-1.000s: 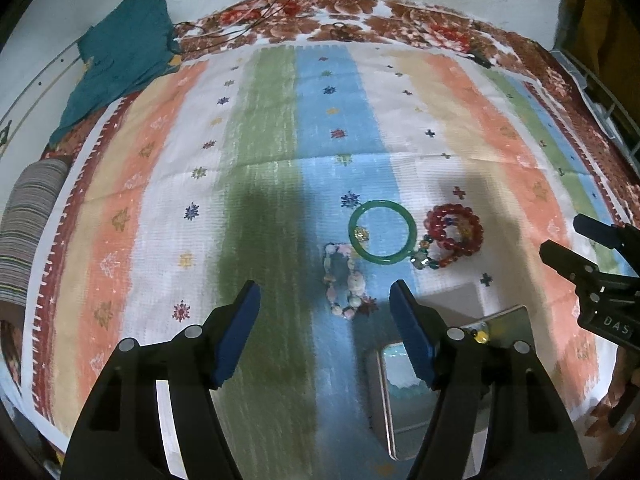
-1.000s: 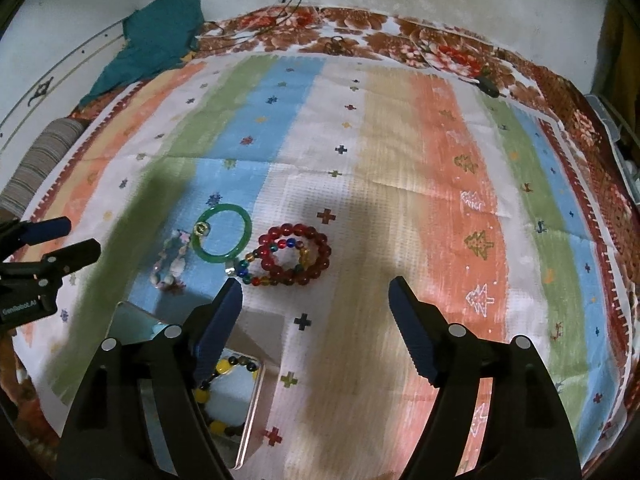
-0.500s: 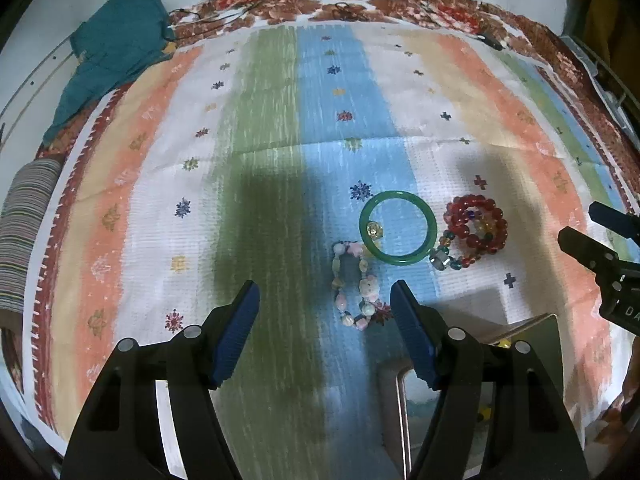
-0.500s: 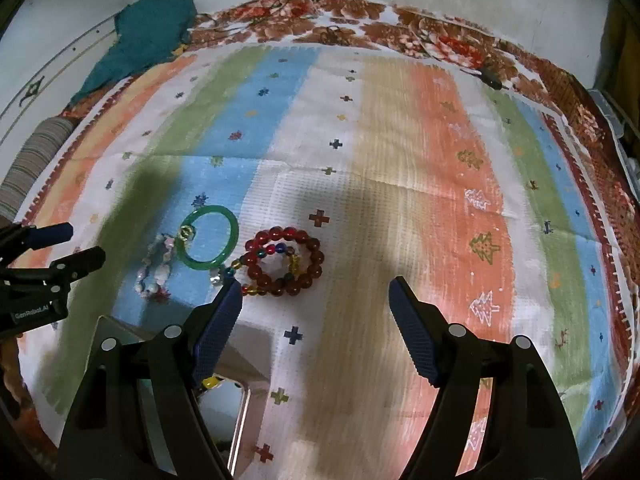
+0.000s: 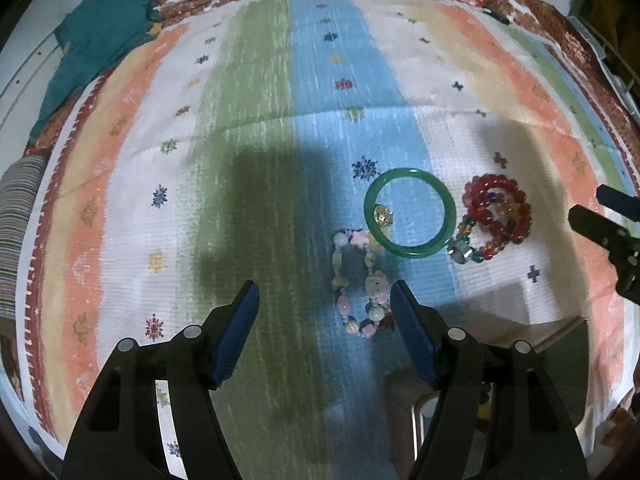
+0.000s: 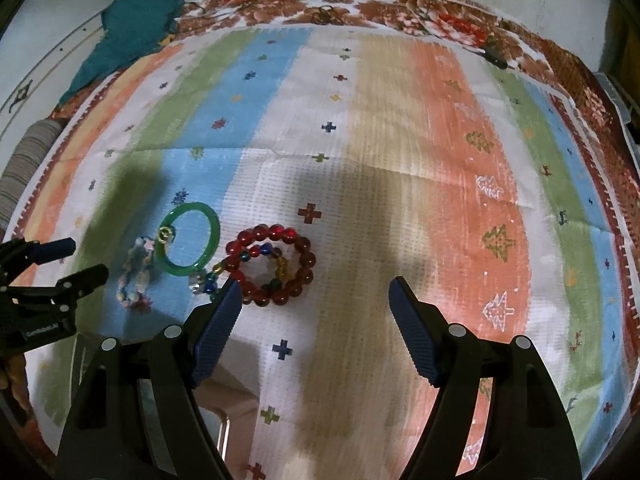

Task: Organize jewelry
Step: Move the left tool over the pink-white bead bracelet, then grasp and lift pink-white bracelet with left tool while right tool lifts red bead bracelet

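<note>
Right wrist view shows the only readable writing: white letters, roughly "GenRobot.AI", on the black body of the left gripper (image 6: pixel 86 260), which enters from the left edge. Both claws are released, jaws spread with nothing between them.

From the right gripper (image 6: pixel 314 294), the red bead bracelet (image 6: pixel 270 264) lies just ahead and left, its rim touching the tip of the left-hand blue pad in the picture. It is coiled flat with a smaller multicoloured bead strand (image 6: pixel 264 258) inside it that trails out left toward the green bangle (image 6: pixel 188 240). The bangle lies flat further left, a small gold charm (image 6: pixel 166 235) at its left rim.

In the left wrist view, the pastel bead bracelet (image 5: pixel 358 284) lies just ahead of the left gripper (image 5: pixel 324 294), close to the inner side of its right-hand pad. It is an elongated loop, long axis running away from the claw, its far end touching the bangle (image 5: pixel 410 213). The red bracelet (image 5: pixel 498 214) sits beyond to the right, and the right gripper (image 5: pixel 600 216) shows at the right edge.

Everything rests on a striped cloth (image 6: pixel 400 160). A shiny metal tray (image 5: pixel 416 420) sits under the left gripper's right finger, mostly hidden. A teal cloth (image 5: pixel 96 40) lies far off at the upper left
</note>
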